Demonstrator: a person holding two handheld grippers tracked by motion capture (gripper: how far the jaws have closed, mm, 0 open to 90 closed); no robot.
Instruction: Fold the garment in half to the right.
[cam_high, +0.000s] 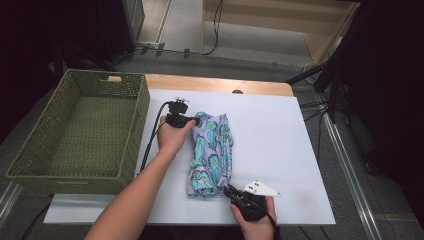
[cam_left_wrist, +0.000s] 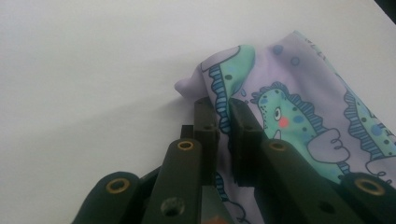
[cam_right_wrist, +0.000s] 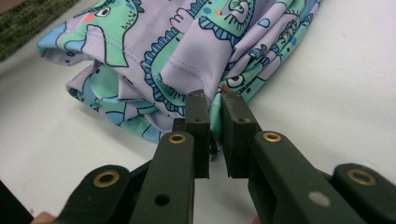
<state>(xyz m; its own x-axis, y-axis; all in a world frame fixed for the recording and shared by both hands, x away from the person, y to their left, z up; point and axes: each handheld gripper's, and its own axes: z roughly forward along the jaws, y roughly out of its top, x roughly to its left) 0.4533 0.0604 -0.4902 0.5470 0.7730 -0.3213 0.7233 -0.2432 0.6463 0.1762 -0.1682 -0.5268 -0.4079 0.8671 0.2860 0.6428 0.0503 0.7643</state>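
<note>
Dinosaur-print garment (cam_high: 210, 155) is bunched mid-bench (cam_high: 280, 150), wicker basket (cam_high: 30, 160) at the left edge. Left tongs (cam_high: 196, 120) are clamped on its far end, right tongs (cam_high: 229, 190) on its near end.

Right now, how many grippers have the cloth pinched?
2. The left gripper is shut on the far end of the lilac dinosaur-print cloth; the right gripper is shut on its near end.

The high view looks forward and down from above the person's side onto the white table (cam_high: 280, 150) and green basket (cam_high: 75, 135). Each gripper view looks along its own black jaws, close to the tabletop. All three views share the folded patterned cloth (cam_high: 210, 155) (cam_left_wrist: 299, 107) (cam_right_wrist: 187, 42).
</note>
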